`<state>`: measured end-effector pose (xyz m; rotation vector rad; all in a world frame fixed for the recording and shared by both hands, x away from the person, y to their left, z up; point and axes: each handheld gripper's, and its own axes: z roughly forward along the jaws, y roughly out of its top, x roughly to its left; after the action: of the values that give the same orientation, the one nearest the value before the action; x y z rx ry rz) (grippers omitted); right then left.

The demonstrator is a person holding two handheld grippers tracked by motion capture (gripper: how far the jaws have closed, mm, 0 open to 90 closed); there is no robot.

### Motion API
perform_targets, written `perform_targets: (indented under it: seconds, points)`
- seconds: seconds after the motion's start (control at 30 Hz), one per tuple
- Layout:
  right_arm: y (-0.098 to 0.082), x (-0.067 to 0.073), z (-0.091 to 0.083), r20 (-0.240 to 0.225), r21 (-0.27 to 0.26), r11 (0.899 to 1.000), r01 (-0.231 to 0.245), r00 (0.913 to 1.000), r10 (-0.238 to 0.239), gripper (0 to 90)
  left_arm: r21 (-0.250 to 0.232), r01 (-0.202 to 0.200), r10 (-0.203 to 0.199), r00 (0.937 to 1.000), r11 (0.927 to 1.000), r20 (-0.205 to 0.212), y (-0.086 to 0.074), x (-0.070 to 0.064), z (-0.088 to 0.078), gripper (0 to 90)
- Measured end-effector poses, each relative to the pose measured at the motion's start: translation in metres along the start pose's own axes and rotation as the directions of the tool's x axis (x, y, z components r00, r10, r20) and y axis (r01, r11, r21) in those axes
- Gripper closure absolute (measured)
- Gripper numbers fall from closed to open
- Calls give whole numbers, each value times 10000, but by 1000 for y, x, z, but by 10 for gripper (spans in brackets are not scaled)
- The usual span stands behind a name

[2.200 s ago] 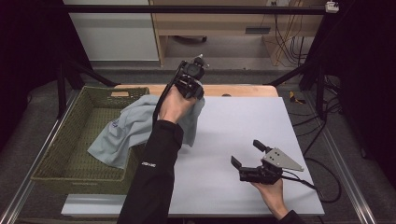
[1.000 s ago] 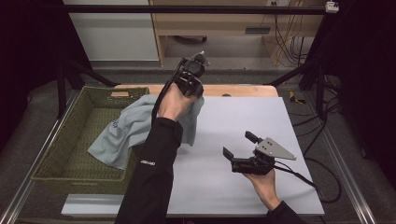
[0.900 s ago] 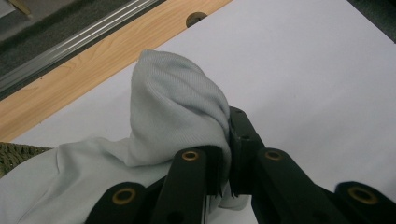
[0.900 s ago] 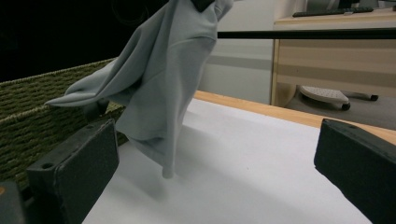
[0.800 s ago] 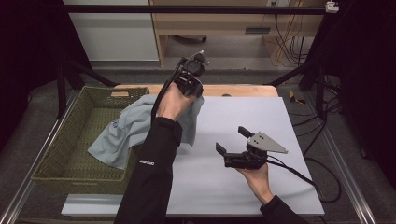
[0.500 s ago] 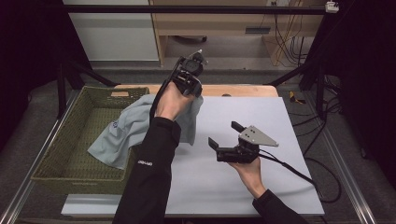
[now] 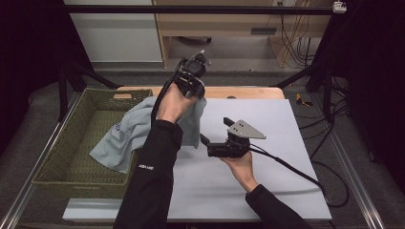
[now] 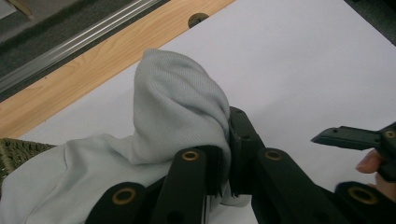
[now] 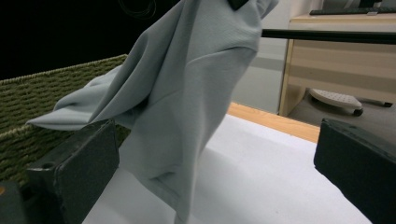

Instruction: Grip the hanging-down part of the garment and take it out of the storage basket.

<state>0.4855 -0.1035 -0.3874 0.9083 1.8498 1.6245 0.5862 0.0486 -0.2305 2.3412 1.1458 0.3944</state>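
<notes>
Soft grey knit cloth (image 7: 125,138) lifted from a woven basket (image 7: 62,157).
Left gripper (image 8: 224,163) pinches its ribbed fold; right gripper (image 7: 217,131), jaws wide apart, waits at the cloth's 3 o'clock.

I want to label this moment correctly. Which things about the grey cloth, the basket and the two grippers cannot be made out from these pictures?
- Grey cloth: the high view hides its middle behind the left forearm; its small blue print is too small to read.
- Left gripper: its jaws are shut on the cloth, and their tips are covered by fabric.
- Basket: in the right gripper view the cloth hides most of it.
- Right gripper: the right gripper view cuts off both open jaws at the edges.
</notes>
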Motion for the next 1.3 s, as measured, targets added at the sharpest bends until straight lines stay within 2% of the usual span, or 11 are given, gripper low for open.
perform_targets:
  seconds: [0.2,0.3,0.67,0.83,0.93,0.97,1.03,1.17,1.2,1.23,1.3]
  points:
    - [-1,4,16,0,148,9996,233,9997,-233,9,-44,-28,29,10000,10000,45,-1,0,-1,843]
    - [-1,7,22,0,89,10000,-24,10000,24,13,-54,-37,38,10000,10000,43,-1,1,-2,843]
    - [-4,9,54,-12,363,9987,344,9994,-344,57,44,-82,82,10000,10000,25,1,2,-4,843]
    - [-5,14,64,-148,368,9993,29,9999,-23,111,13,-24,24,10000,10000,69,0,3,-6,843]
    - [-6,15,70,-219,283,9994,219,9995,-212,174,36,-80,80,10000,10000,46,0,3,-6,843]
    - [-5,15,72,-330,363,9993,-103,9994,115,233,49,-80,79,9999,10000,78,0,2,-6,843]
    - [-4,15,73,-373,379,9992,-120,9992,135,266,42,-87,87,9999,10000,72,0,2,-6,843]
    - [-2,17,76,-534,525,9984,-219,9983,248,429,47,-86,85,9999,10000,72,0,2,-6,844]
    - [-2,17,75,-554,683,9974,-230,9981,268,533,27,-89,89,9999,10000,52,0,3,-6,844]
    - [-2,17,75,-554,683,9974,-230,9981,268,533,23,-67,67,10000,10000,49,0,3,-6,844]
    - [-3,18,76,-492,567,9984,-74,9987,102,636,20,-89,89,9999,10000,47,0,3,-6,844]
